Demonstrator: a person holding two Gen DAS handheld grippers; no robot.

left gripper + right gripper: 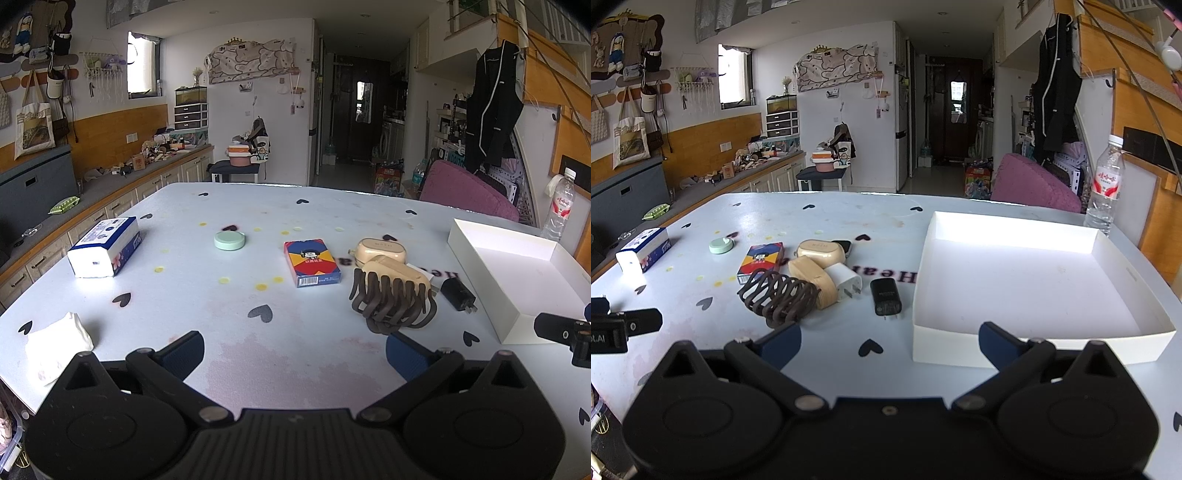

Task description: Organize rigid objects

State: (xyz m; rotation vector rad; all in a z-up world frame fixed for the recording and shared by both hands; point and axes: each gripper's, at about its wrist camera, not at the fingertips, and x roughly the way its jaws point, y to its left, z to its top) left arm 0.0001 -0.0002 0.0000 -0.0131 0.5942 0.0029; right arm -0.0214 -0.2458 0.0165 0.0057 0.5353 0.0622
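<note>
A brown hair claw clip (391,301) (779,297) lies near the table's front, touching a beige case (400,275) (812,280). Behind them sits a second beige case (380,249) (822,253). A card box (311,262) (761,261), a white plug (846,280), a black charger (458,293) (885,295) and a green round tin (229,240) (720,245) lie around them. A white tray (517,277) (1034,288) stands on the right. My left gripper (295,350) is open just short of the clip. My right gripper (890,343) is open at the tray's near corner.
A tissue box (105,245) (642,253) sits at the left and a crumpled tissue (55,341) near the front left edge. A water bottle (559,205) (1104,184) stands behind the tray. A purple chair (1034,184) is beyond the table.
</note>
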